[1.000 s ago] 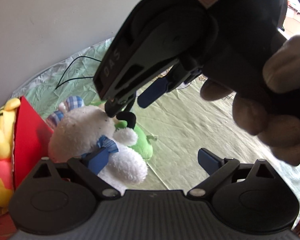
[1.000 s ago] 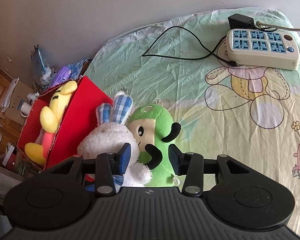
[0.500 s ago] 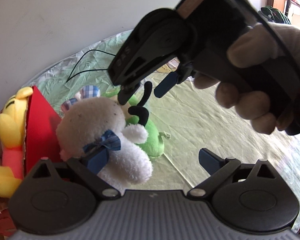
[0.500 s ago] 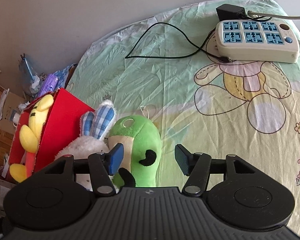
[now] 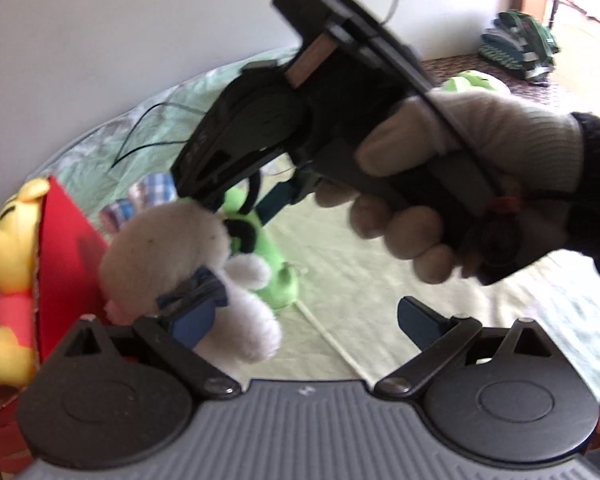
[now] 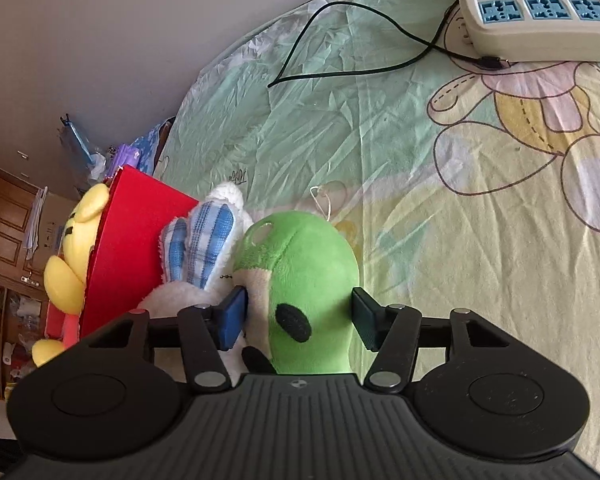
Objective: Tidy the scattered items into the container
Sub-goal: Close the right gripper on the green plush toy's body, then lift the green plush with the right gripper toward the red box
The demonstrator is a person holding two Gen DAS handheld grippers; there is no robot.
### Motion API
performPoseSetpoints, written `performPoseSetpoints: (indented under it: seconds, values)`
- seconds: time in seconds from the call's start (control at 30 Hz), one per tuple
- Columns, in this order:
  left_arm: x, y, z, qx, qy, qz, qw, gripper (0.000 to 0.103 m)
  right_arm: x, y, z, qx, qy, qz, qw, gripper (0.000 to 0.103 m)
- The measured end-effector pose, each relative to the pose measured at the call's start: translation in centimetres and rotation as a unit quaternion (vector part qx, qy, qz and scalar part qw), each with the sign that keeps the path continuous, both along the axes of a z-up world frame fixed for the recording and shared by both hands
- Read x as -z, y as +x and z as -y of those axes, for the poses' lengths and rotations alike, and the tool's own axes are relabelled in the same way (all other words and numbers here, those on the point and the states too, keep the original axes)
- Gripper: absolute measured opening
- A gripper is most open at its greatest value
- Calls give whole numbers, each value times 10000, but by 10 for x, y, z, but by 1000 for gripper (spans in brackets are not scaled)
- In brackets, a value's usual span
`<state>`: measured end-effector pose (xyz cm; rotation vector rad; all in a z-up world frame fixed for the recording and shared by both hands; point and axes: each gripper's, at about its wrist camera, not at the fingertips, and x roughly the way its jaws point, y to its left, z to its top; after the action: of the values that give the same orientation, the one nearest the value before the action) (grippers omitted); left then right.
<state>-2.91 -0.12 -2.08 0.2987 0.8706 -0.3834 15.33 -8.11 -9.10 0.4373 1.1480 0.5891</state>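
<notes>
Two plush toys lie at lower left of the right wrist view, beside the red box (image 6: 136, 248): a white rabbit (image 6: 204, 248) against its wall and a green toy (image 6: 300, 264) touching the rabbit. The right gripper (image 6: 298, 316) straddles the green toy, its jaws closing, pads at the plush sides, not visibly squeezing. A yellow bear (image 6: 74, 248) sits inside the box. The left gripper (image 5: 304, 318) has fingers spread wide, one pad in front of the rabbit's bow.
</notes>
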Motion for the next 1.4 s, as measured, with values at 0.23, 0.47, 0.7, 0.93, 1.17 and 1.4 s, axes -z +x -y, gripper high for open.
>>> performPoseSetpoints:
  seconds: [0.23, 0.47, 0.7, 0.93, 1.17, 1.4]
  values:
    - [9, 16, 31, 537, -70, 23, 9985, 99, -19, -13, 35, 380, -430, 324, 9978, 57]
    - [35, 46, 48, 581, -179, -364, 9975, 97, -21, -24, 86, 927, -512, -75, 9944, 62]
    - [41, 80, 36, 167, 27, -273, 9995, 95, -20, -33, 108, 1270, -599, 69, 9901, 62]
    - [29, 75, 73, 656, 105, -46, 9978, 95, -5, -23, 107, 1346, -204, -117, 9906, 64]
    - [44, 94, 80, 428, 347, 79, 9984, 94, -3, -18, 108, 1242, -195, -145, 9920, 66]
    - [56, 98, 86, 406, 756, 374, 9956, 81, -3, -18, 105, 1185, -255, 1, 9926, 64]
